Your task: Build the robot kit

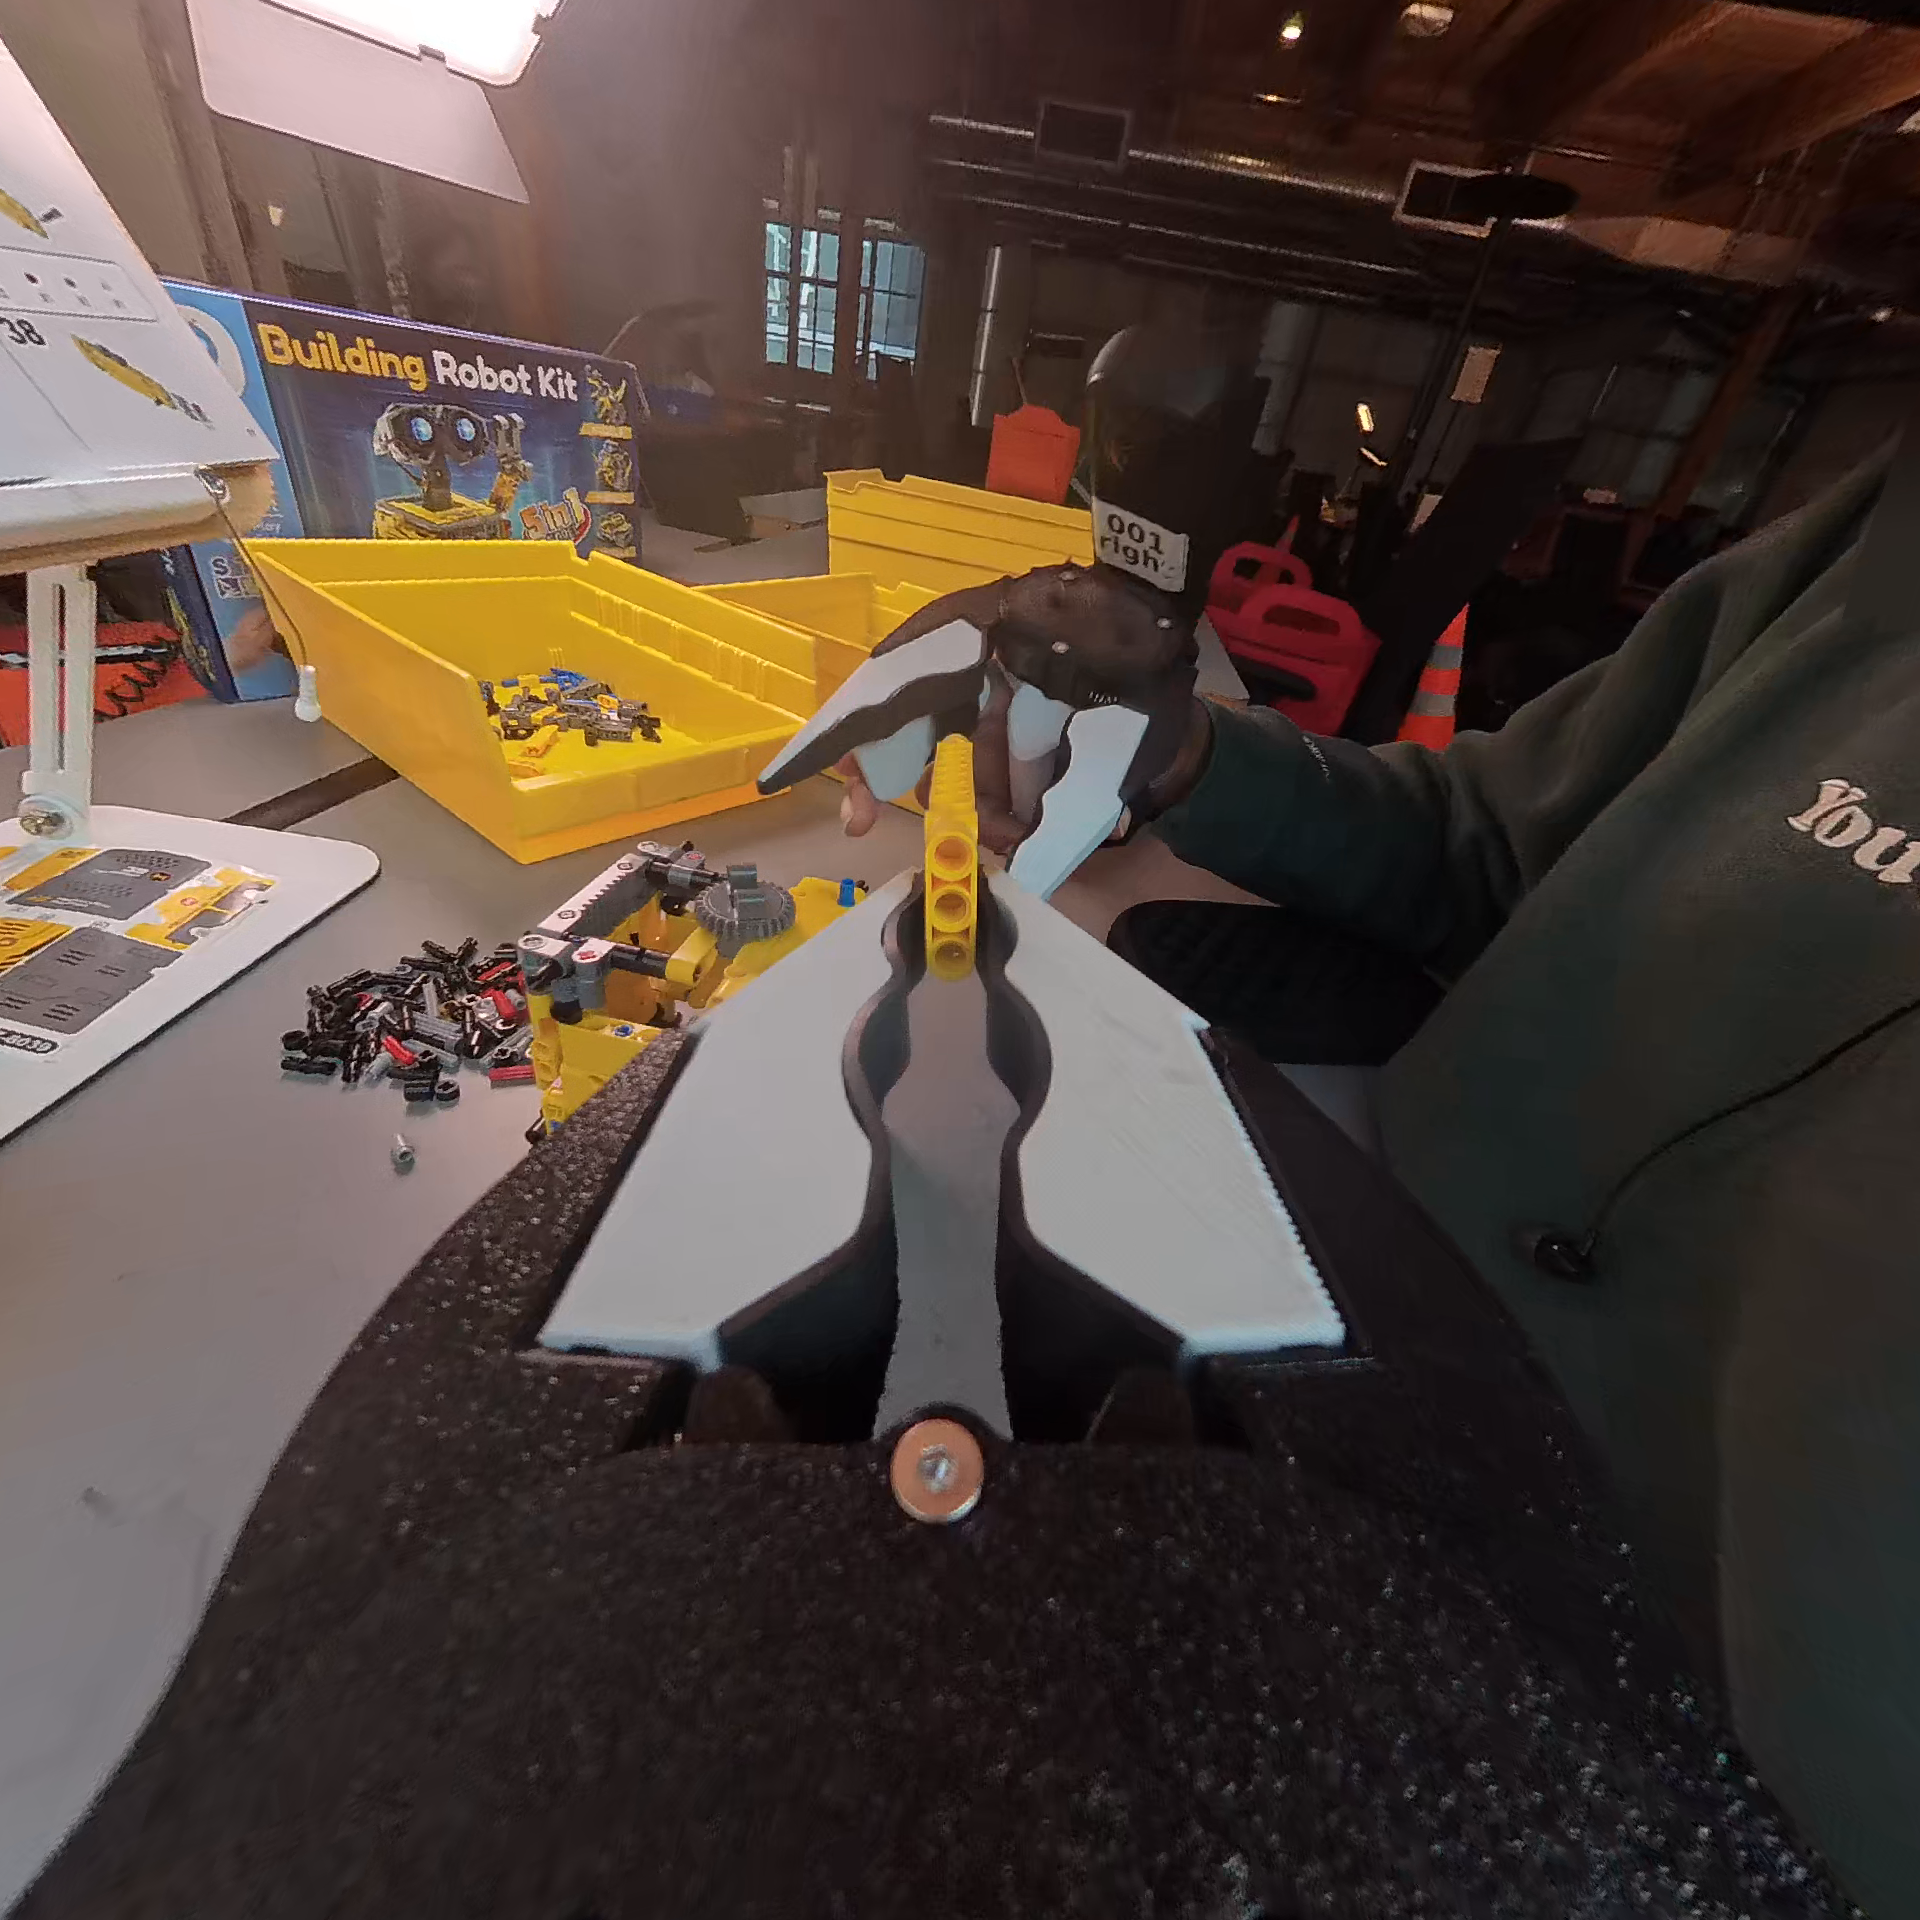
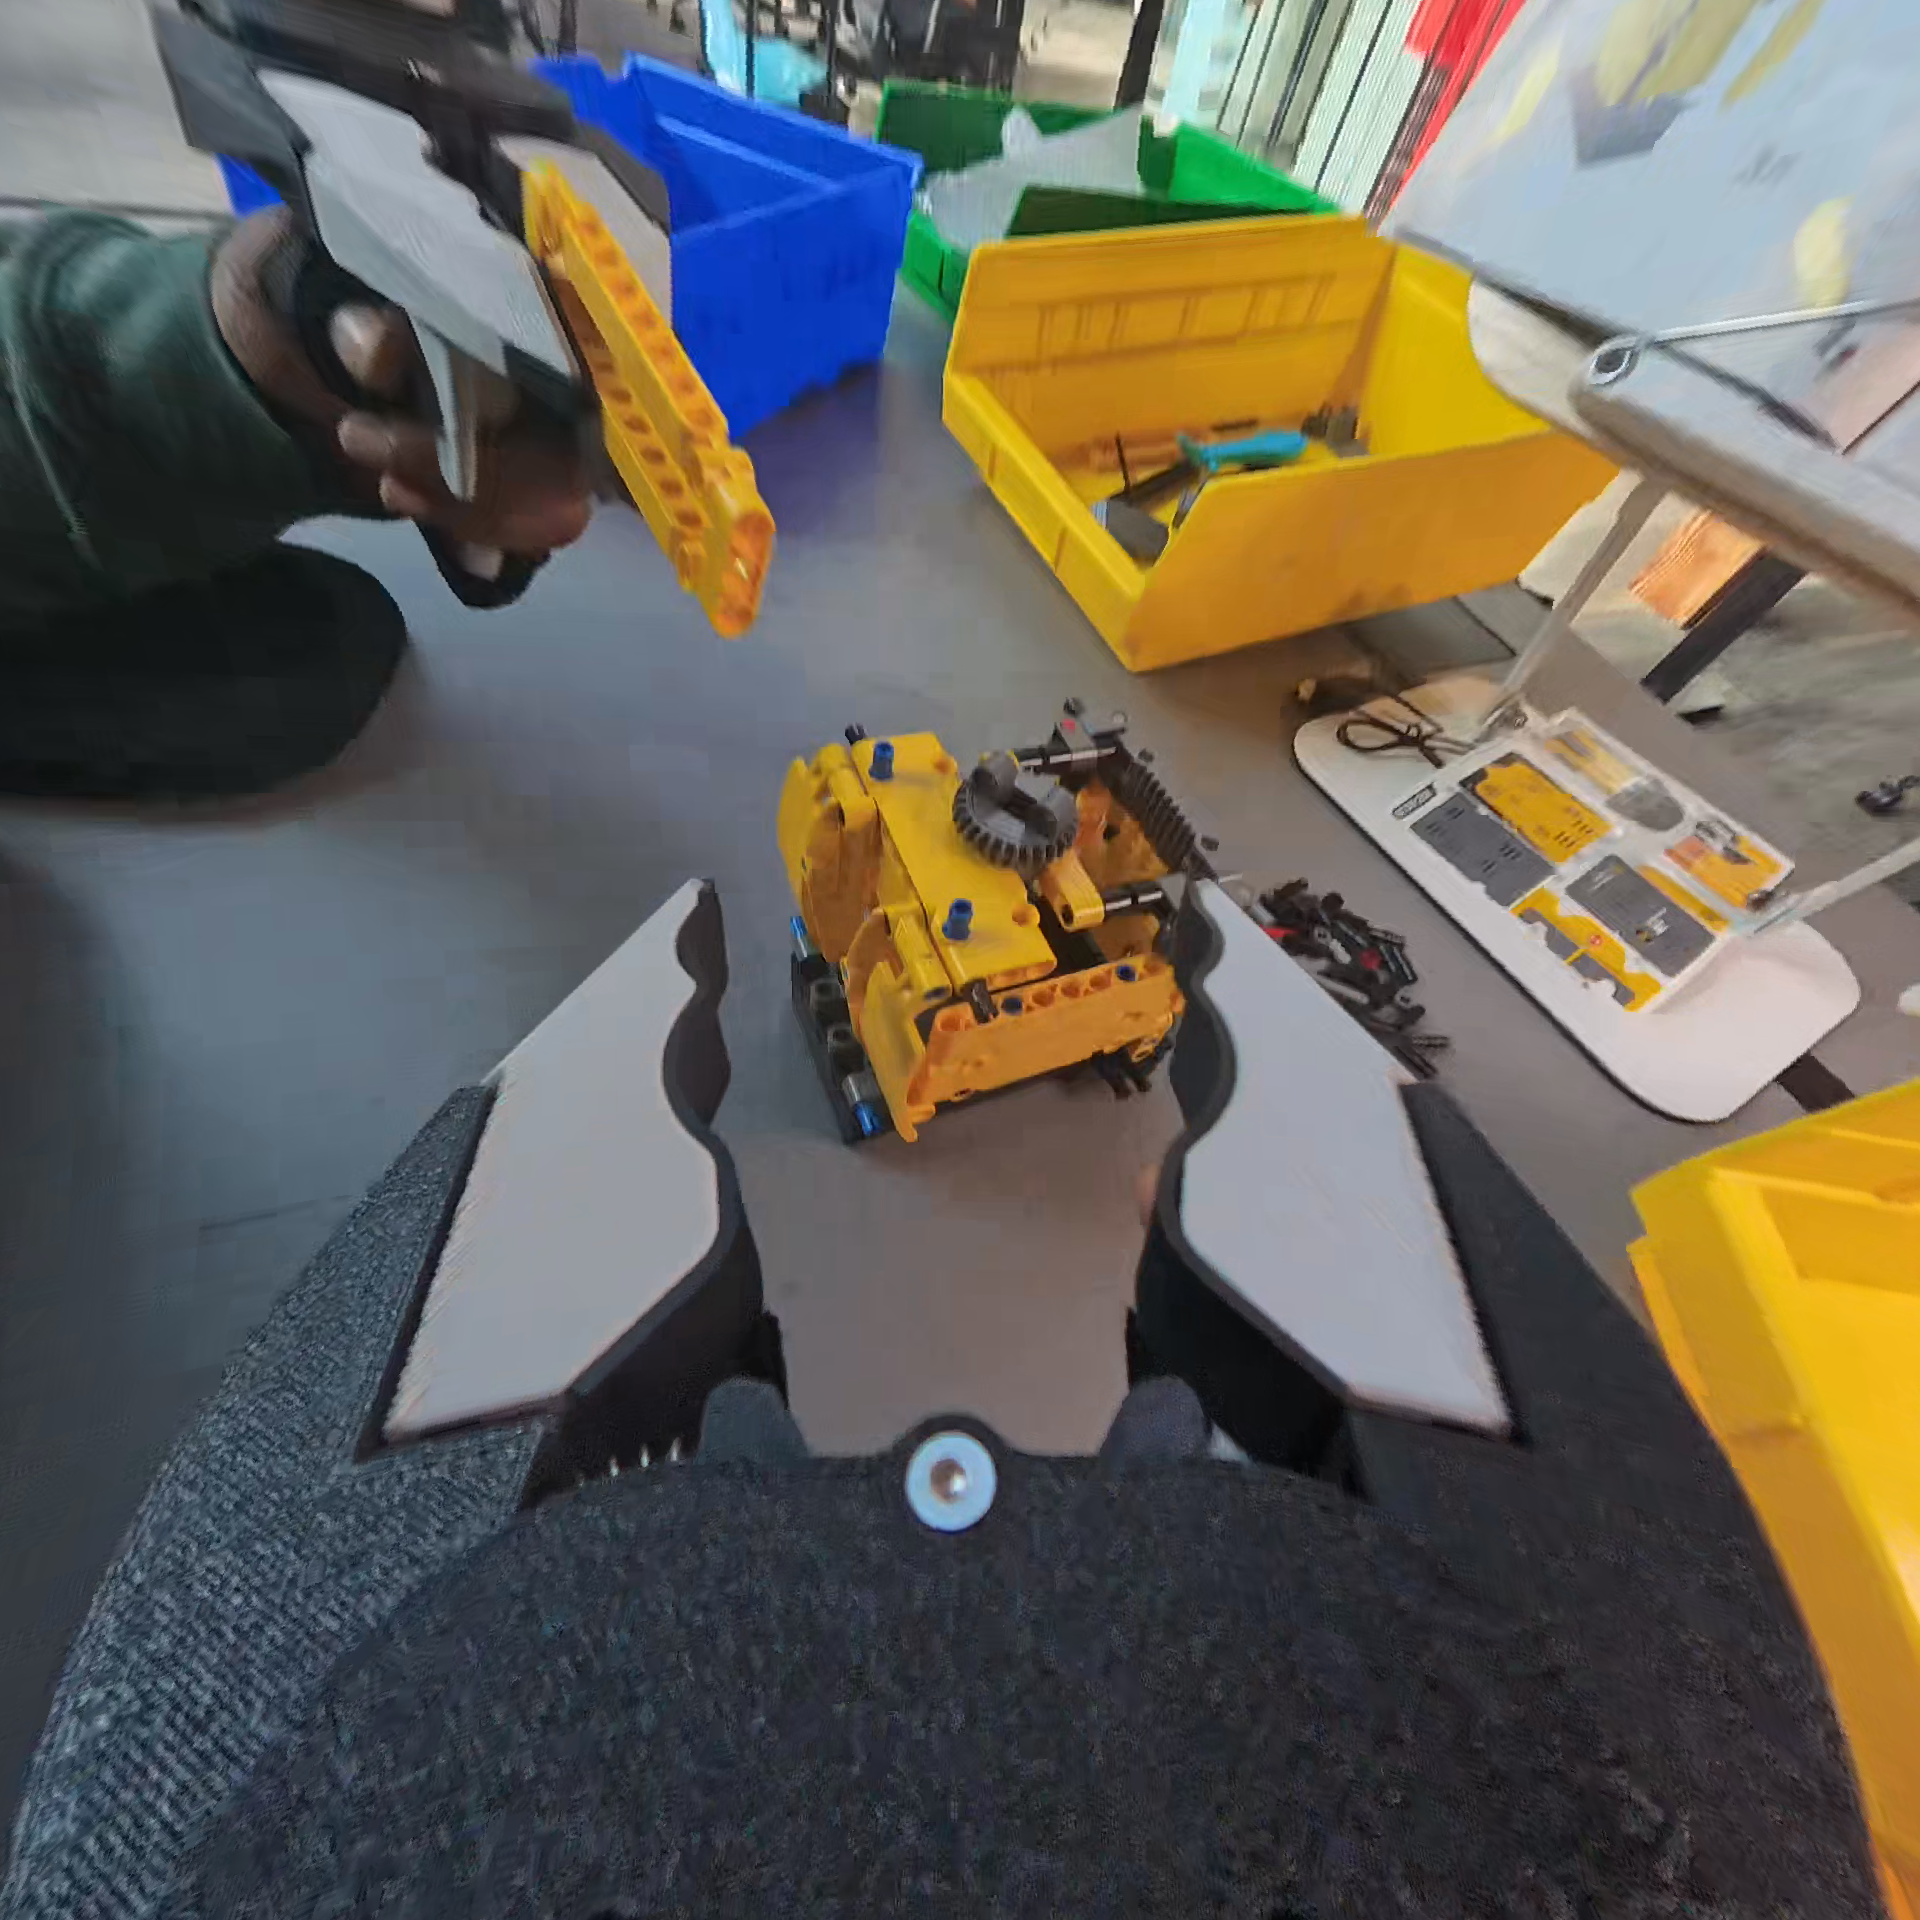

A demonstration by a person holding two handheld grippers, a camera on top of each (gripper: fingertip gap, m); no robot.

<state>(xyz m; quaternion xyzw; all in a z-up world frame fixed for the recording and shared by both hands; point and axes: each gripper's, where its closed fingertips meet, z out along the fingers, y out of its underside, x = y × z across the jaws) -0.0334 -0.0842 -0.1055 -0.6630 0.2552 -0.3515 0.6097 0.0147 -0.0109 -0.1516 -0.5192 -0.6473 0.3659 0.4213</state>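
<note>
My left gripper is shut on a long yellow holed beam, held in the air above the table. The beam also shows in the right wrist view, sticking out of the left gripper at the upper left. My right gripper is open and empty, its fingers either side of a partly built yellow brick model with a dark gear on top, hovering just above it. In the left wrist view the right gripper is open just beyond the beam, and the model stands at the left.
A pile of small black and red pins lies beside the model. Yellow bins hold loose parts; blue and green bins stand behind. A white stand with a sticker sheet, an instruction booklet and the kit box are nearby. Some 11 cm of space lies between my two pairs of fingers.
</note>
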